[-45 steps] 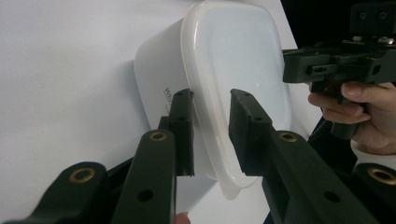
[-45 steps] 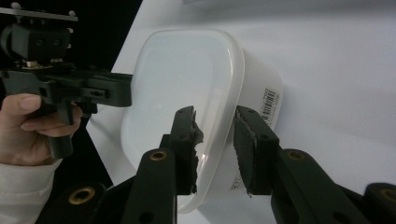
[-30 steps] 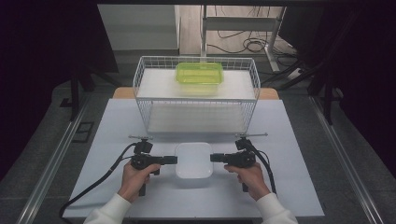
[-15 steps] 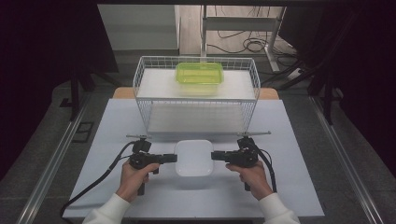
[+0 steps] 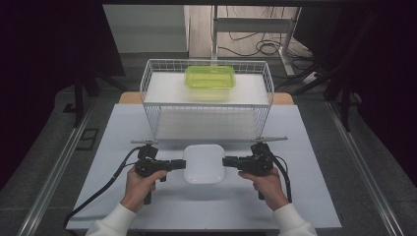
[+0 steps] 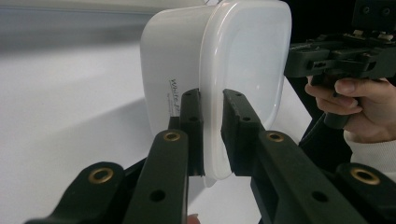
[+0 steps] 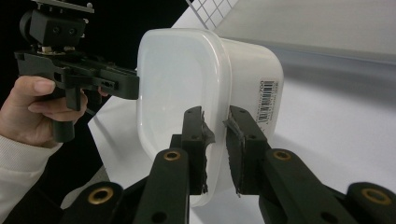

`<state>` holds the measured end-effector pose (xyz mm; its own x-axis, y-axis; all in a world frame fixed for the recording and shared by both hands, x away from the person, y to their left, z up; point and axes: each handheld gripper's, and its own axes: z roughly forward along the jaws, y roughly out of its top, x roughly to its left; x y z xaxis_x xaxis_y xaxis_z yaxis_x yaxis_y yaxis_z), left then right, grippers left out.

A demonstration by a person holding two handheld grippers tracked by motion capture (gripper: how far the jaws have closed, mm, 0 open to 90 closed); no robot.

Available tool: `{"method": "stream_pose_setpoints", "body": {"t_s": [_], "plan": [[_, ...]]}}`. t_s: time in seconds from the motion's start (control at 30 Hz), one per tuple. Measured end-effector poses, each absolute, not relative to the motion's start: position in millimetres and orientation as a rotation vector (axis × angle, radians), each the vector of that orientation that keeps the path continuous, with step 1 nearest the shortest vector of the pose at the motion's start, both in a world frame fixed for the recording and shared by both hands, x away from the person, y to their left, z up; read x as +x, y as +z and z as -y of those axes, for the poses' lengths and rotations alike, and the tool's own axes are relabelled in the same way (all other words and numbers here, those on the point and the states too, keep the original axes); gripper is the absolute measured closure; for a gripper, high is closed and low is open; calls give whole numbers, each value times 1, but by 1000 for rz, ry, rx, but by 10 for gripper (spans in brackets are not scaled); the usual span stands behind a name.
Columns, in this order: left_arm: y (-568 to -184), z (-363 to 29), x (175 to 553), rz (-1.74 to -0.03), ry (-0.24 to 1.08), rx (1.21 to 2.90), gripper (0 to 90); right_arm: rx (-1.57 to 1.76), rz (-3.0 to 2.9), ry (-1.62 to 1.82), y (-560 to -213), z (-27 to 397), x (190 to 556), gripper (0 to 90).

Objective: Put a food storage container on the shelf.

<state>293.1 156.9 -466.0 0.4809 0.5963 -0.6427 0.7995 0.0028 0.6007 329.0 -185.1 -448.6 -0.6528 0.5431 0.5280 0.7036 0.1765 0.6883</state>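
The white rounded plastic container with lid [image 5: 204, 163] sits near the surface's front edge. The left tool [image 5: 183, 164] and right tool [image 5: 225, 161] each clench its rim from opposite sides. Behind it stands a white wire basket [image 5: 206, 105], carrying a green transparent box [image 5: 210, 82] on top.

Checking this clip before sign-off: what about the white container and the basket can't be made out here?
- White container: contents hidden by its opaque lid, high view.
- Its printed label: partly hidden by a left claw finger, left gripper view.
- Barcode sticker: digits too small, right gripper view.
- Green container in the wire basket: contents too small, high view.
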Motion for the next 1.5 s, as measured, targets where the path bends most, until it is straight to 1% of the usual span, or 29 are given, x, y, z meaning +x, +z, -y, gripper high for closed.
{"method": "stream_pose_setpoints", "body": {"t_s": [0.5,1.2,1.5], "plan": [[-438,-157,303,-1157,-199,1706,790,-1200,2297,-1561,-429,186,332,767],[-392,-163,310,-1103,-127,1684,789,-1132,2348,-1678,-380,182,337,762],[-376,-166,316,-1090,-100,1682,790,-1113,2352,-1717,-368,179,343,761]]}}
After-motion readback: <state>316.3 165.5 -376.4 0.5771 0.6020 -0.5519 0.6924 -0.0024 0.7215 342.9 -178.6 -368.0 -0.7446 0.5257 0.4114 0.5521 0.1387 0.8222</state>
